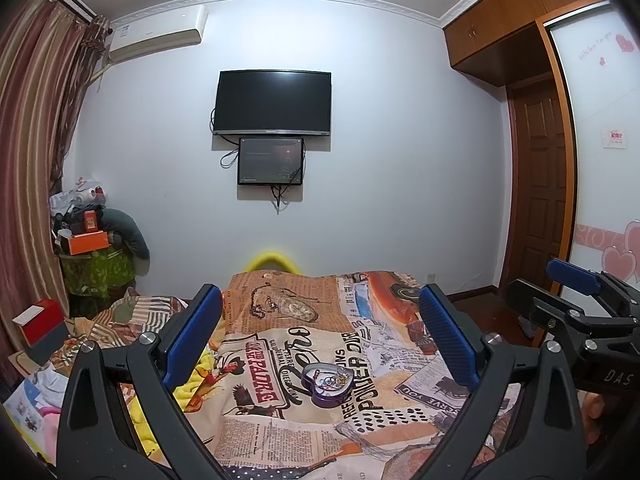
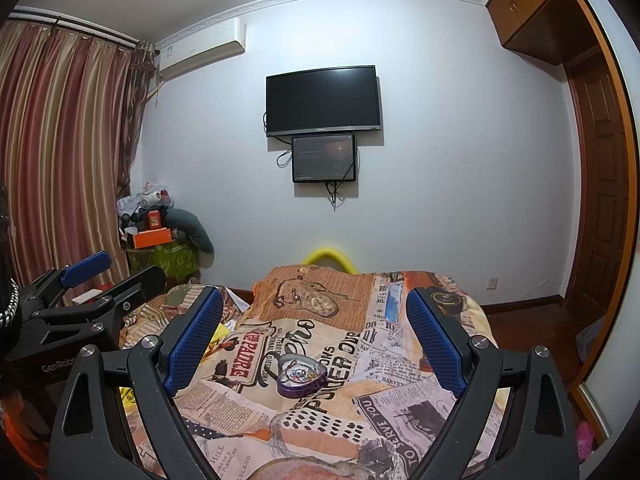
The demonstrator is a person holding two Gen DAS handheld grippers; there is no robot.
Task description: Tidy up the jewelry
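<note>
White walls meet a moulded cornice. A dark television [image 1: 273, 103] hangs centrally, with a smaller screen [image 1: 271, 161] directly below. An air conditioner [image 1: 158, 32] sits beside striped curtains [image 2: 60, 152]. Wooden wardrobes [image 1: 516, 20] flank the door [image 1: 538, 184]. A newsprint-patterned bedspread [image 2: 320, 420] covers the bed.

Right gripper [image 2: 316, 334] jaws wide apart — purple heart-shaped jewelry box [image 2: 301, 376] on printed bedspread [image 2: 320, 420] between.

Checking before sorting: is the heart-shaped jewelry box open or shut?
Open: the heart-shaped box has no lid on, and jewelry shows inside.
</note>
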